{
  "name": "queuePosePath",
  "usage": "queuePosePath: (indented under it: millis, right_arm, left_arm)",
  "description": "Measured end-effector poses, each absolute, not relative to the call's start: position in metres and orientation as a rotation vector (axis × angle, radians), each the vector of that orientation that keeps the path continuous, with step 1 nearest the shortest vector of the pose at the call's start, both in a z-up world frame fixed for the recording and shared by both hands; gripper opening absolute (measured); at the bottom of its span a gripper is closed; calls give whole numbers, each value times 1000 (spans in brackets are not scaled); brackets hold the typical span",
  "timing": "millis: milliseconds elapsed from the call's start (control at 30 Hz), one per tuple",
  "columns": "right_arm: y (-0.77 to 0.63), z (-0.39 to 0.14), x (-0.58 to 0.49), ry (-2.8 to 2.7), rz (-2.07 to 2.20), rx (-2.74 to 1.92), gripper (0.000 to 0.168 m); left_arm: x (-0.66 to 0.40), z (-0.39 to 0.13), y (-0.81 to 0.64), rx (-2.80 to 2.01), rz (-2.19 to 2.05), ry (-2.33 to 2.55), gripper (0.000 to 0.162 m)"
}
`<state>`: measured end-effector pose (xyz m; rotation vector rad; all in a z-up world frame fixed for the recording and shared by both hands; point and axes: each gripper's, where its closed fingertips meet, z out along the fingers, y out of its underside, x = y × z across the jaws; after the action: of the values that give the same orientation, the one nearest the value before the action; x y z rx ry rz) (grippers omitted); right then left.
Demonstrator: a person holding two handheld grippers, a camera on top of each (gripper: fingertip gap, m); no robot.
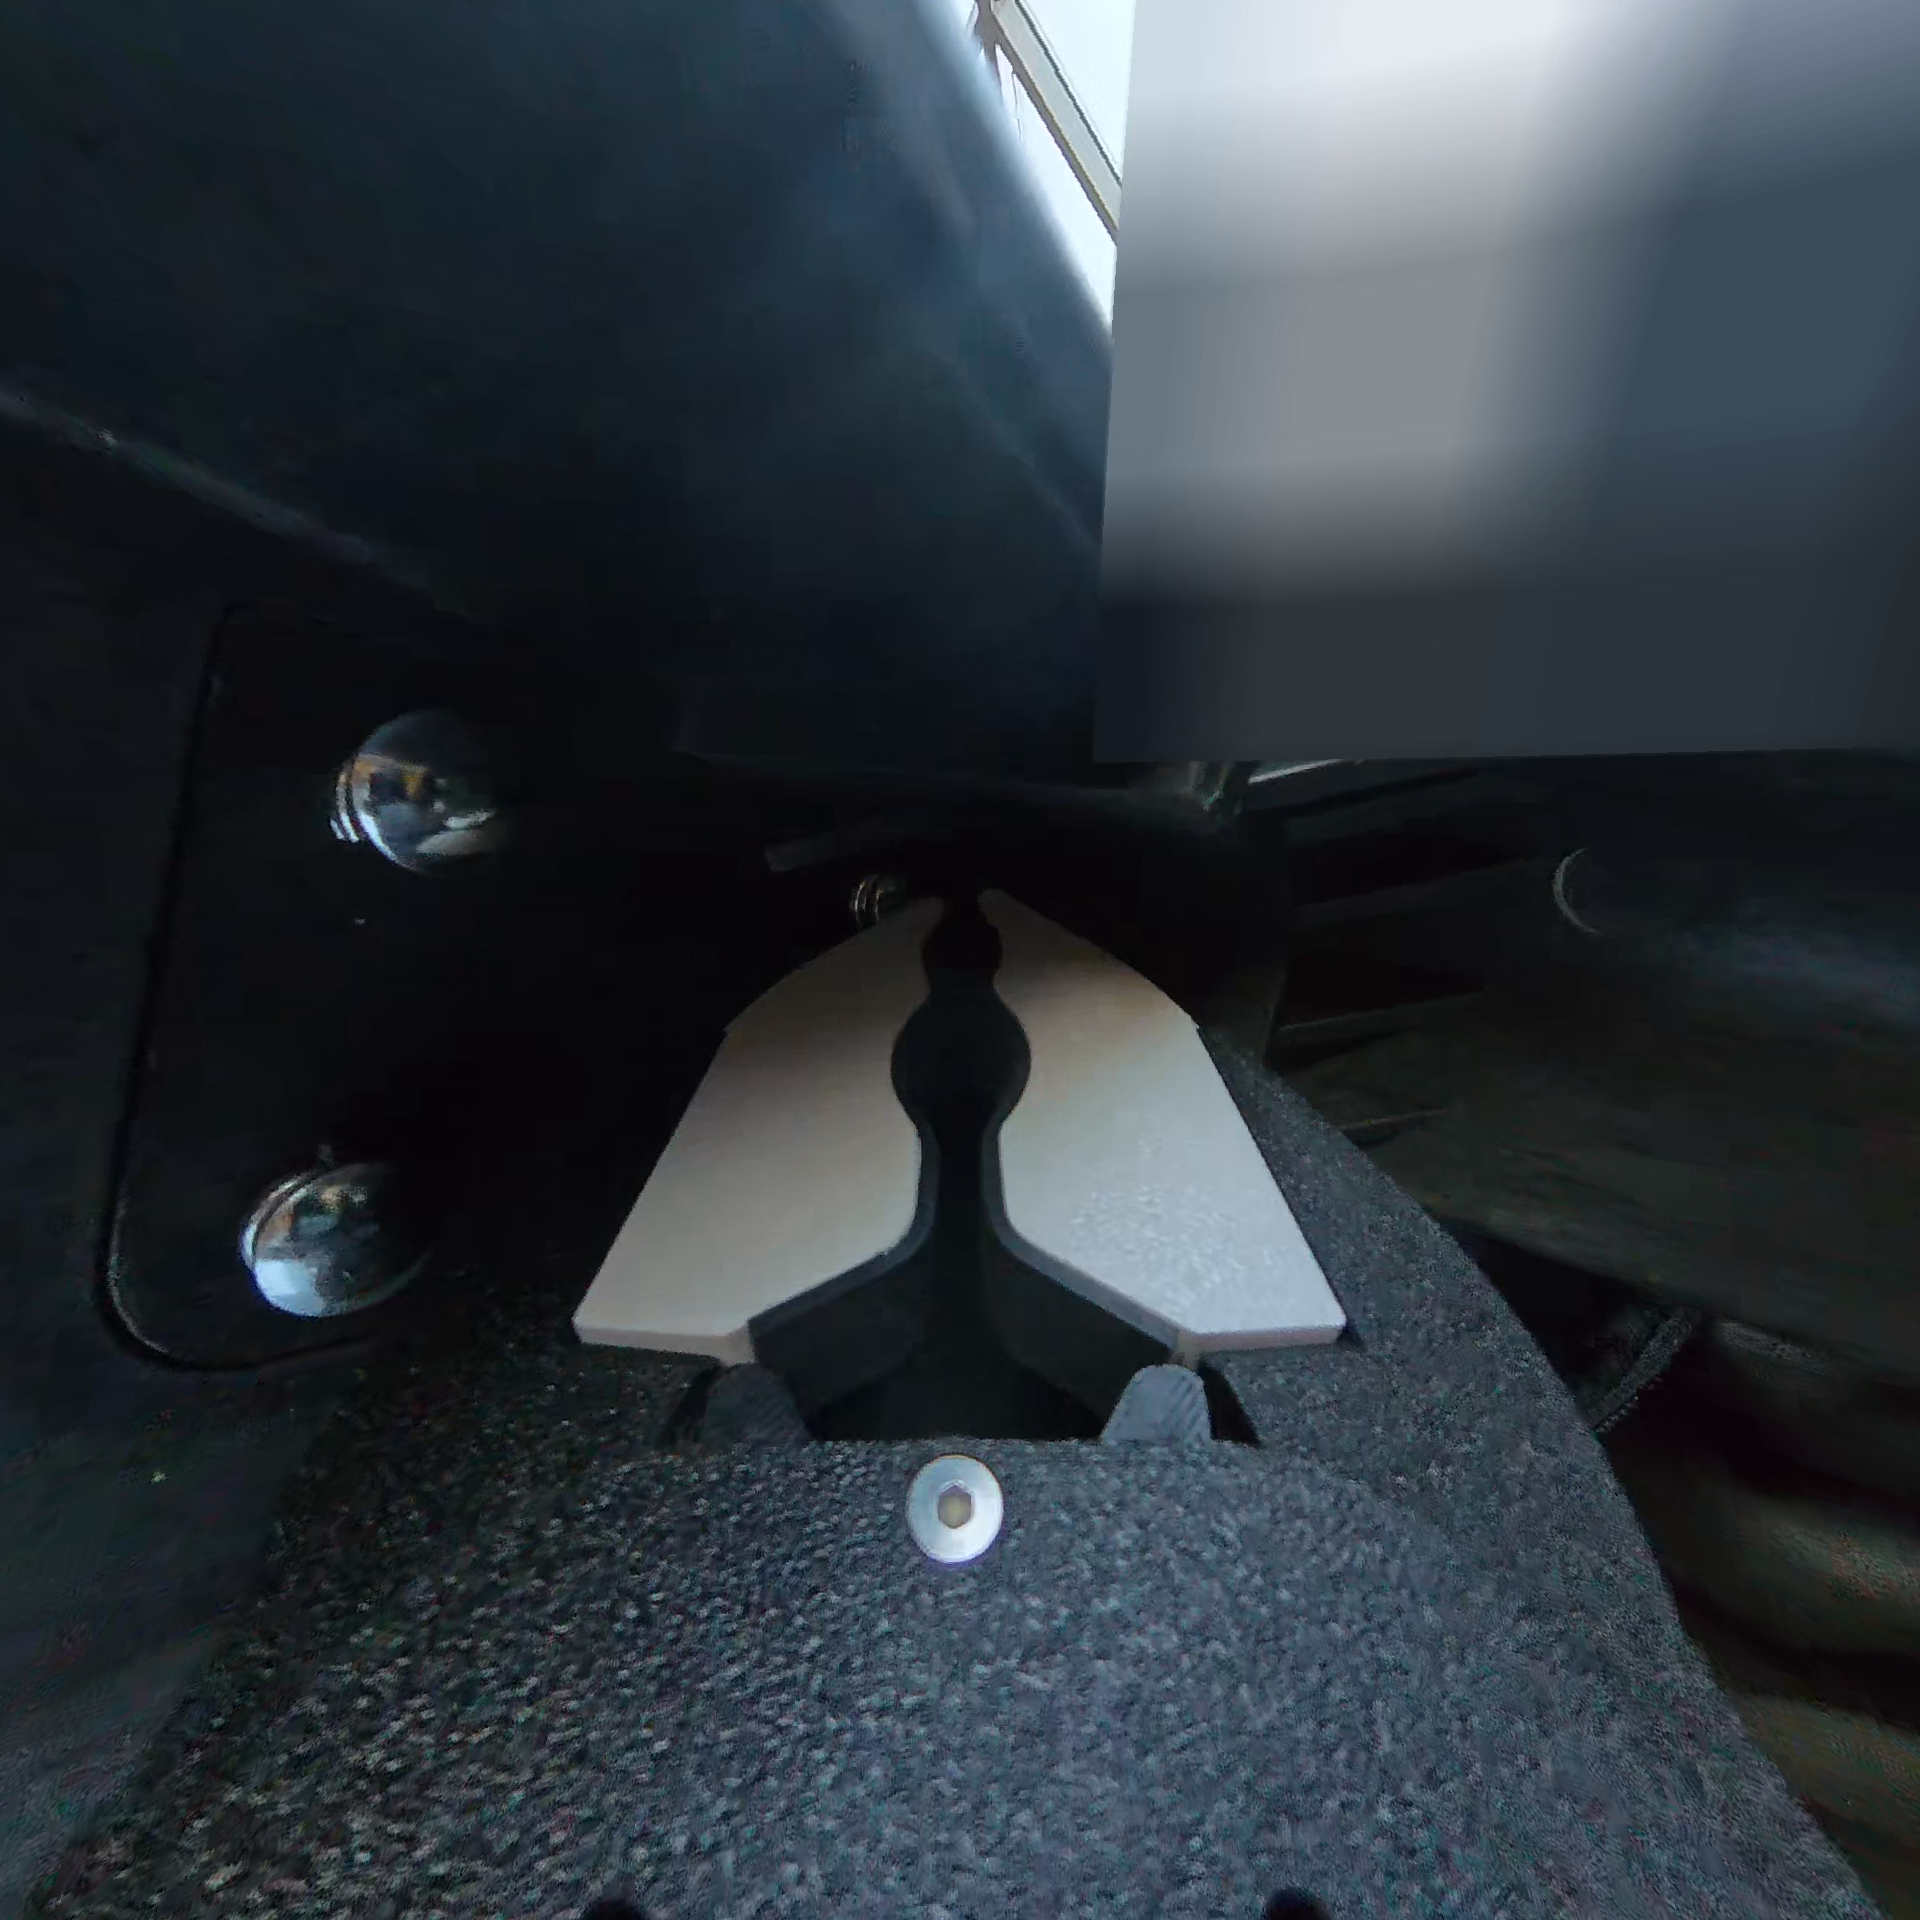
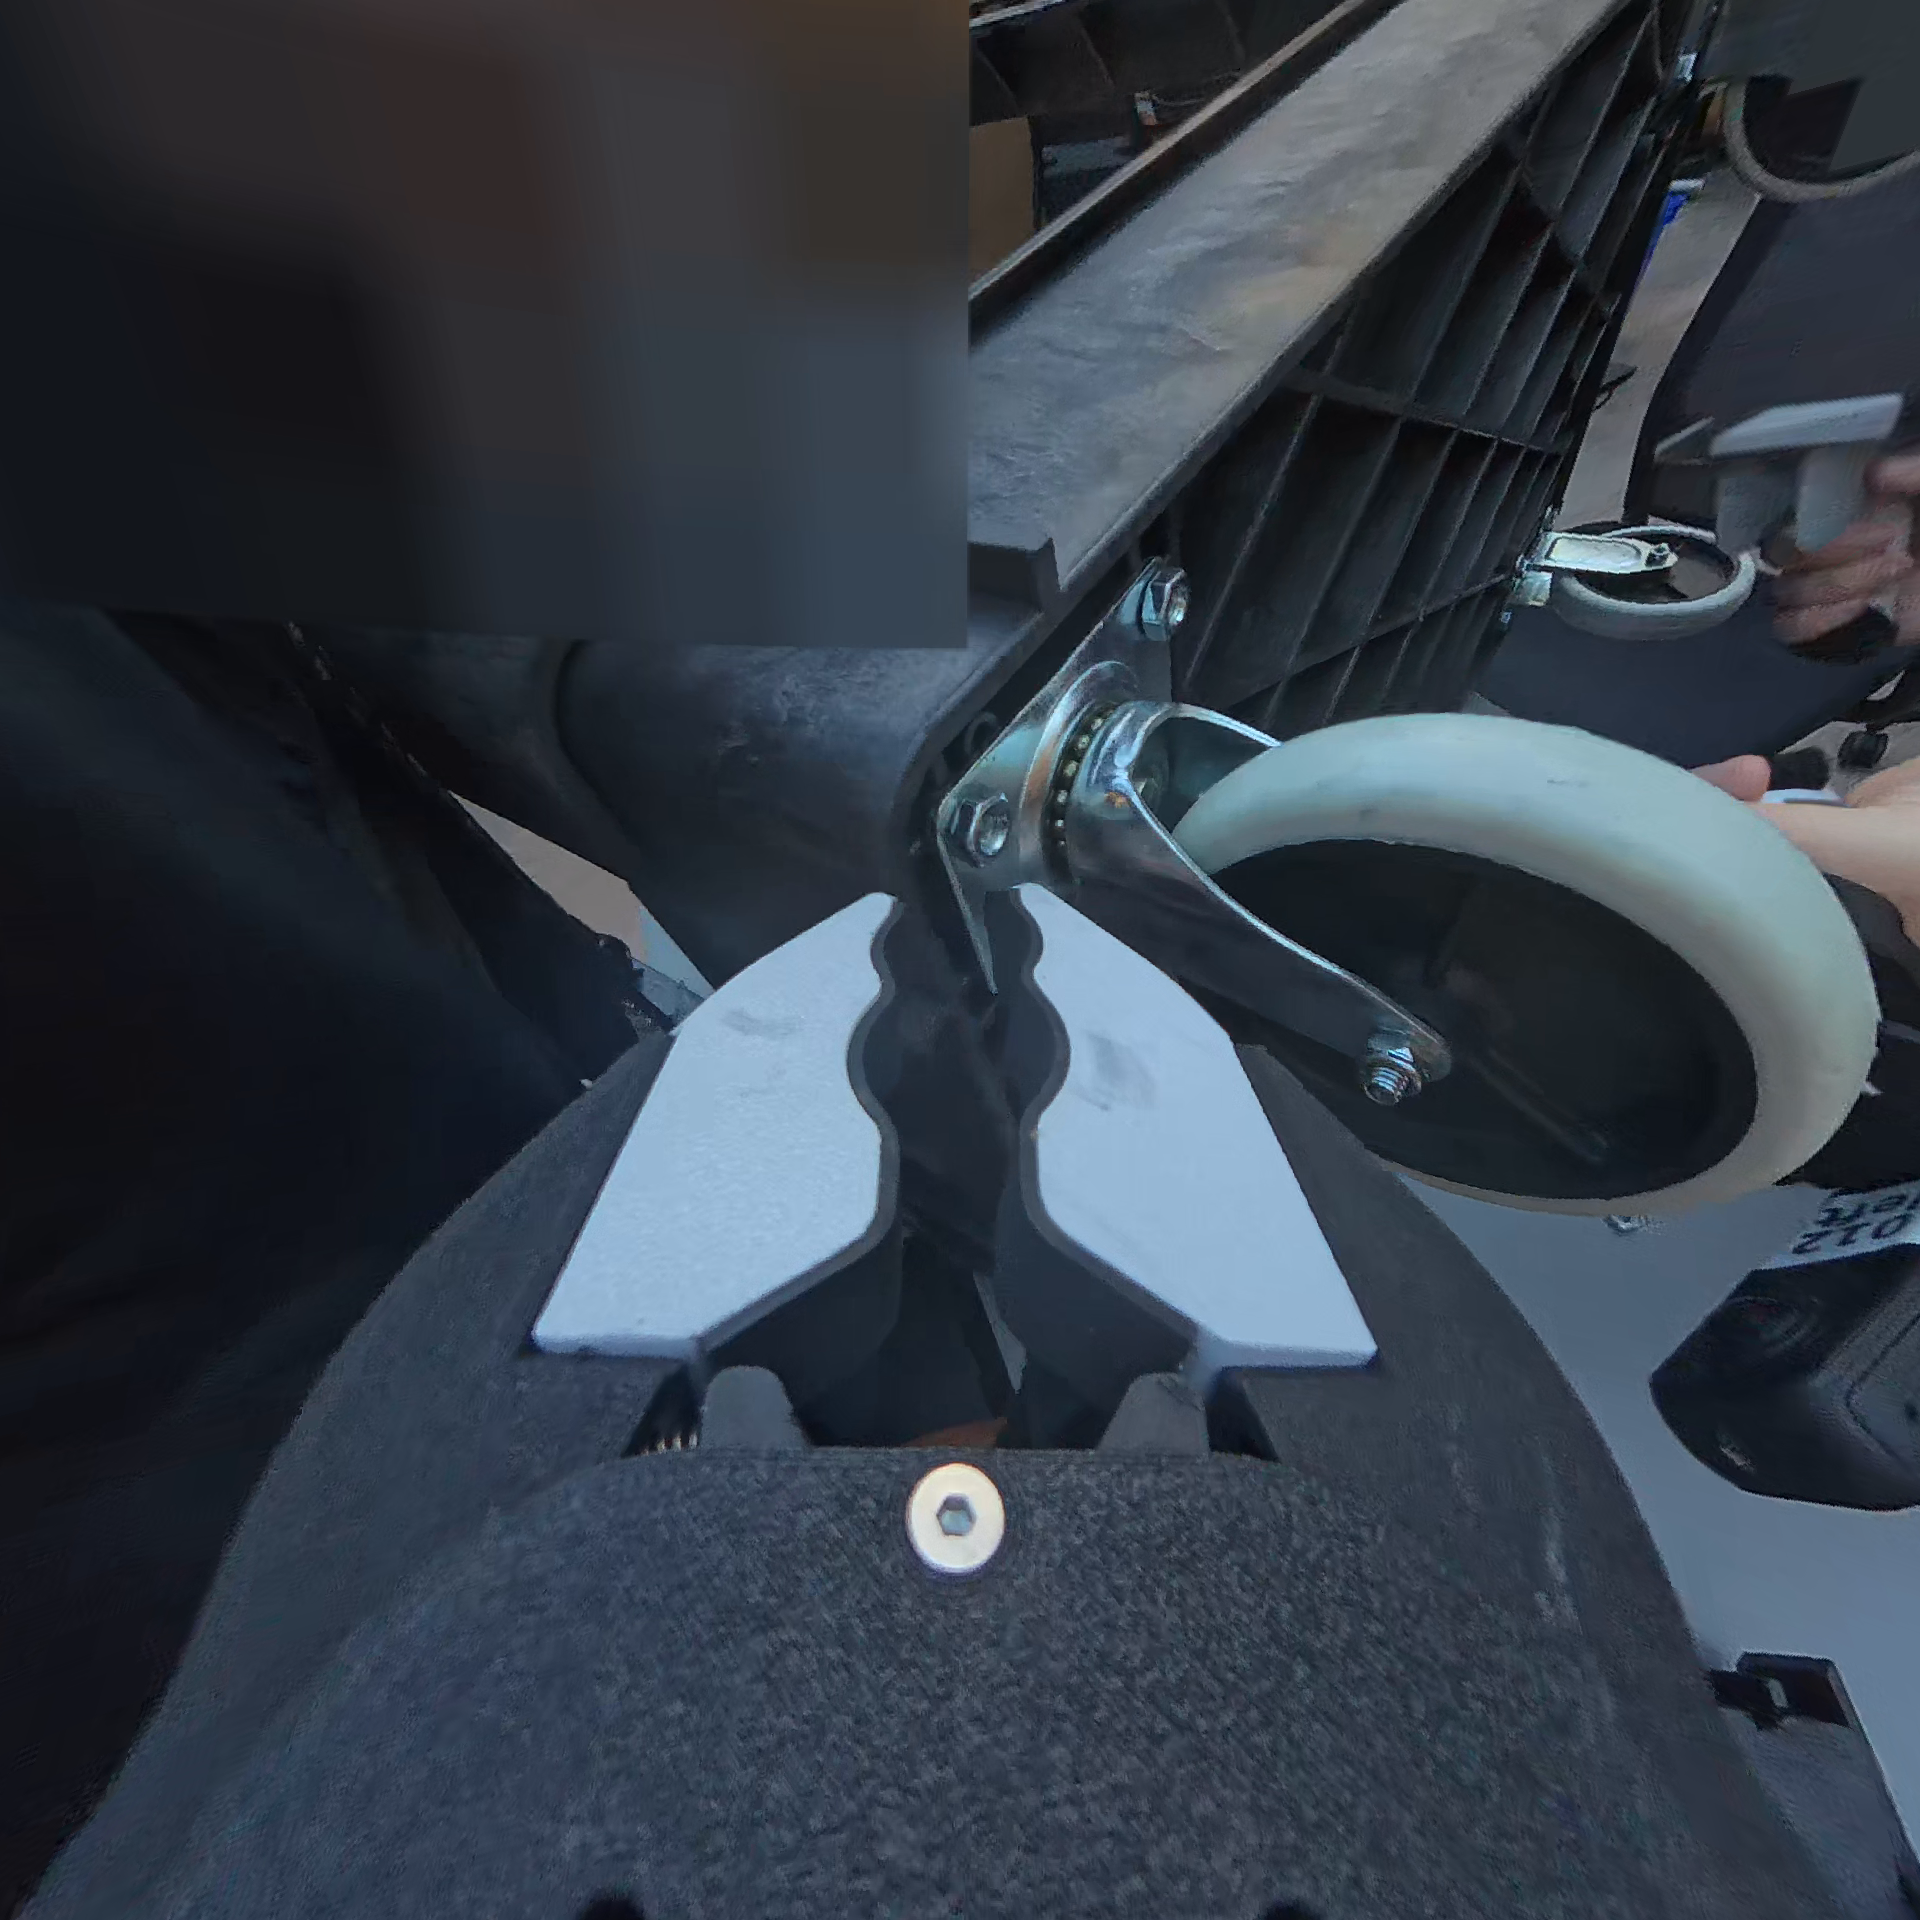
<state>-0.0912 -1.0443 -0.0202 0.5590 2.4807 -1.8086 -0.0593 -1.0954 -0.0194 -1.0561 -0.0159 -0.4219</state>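
In the right wrist view my right gripper [image 2: 951, 925] is shut on the black rim [image 2: 940, 1049] of a tipped platform cart [image 2: 1195, 312]. It grips just below the steel mounting plate [image 2: 1023, 790] of a swivel caster. The caster's white wheel [image 2: 1558, 790] with a black hub hangs just right of the fingers. In the left wrist view my left gripper [image 1: 961, 909] has its white fingers [image 1: 790, 1164] closed to a thin gap against a dark black surface [image 1: 312, 987]. It is too dark to tell whether anything lies between them.
Two chrome dome bolts [image 1: 421, 790] [image 1: 322, 1236] sit on the black panel left of the left gripper. A second caster [image 2: 1642, 582] shows on the cart's ribbed underside [image 2: 1403, 488]. A hand [image 2: 1860, 821] touches the white wheel. A black camera-like device [image 2: 1808, 1382] is at lower right. Left tips to right tips: about 7 cm.
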Motion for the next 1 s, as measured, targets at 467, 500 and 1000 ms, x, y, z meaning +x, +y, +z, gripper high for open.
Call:
queuePosePath:
  millis: [467,500,1000]
  right_arm:
    - [-1032,-12,-104,2568,-2021,-162,20]
    - [-1033,-11,-105,2542,-2044,-216,20]
    - [-1042,-19,-117,2315,-2134,-622,17]
  left_arm:
    - [-71,-20,-1085,-1165,-476,-39,0]
    - [-72,-20,-1084,-1170,-477,-39,0]
    - [-75,-19,-1082,-1278,-464,-9,0]
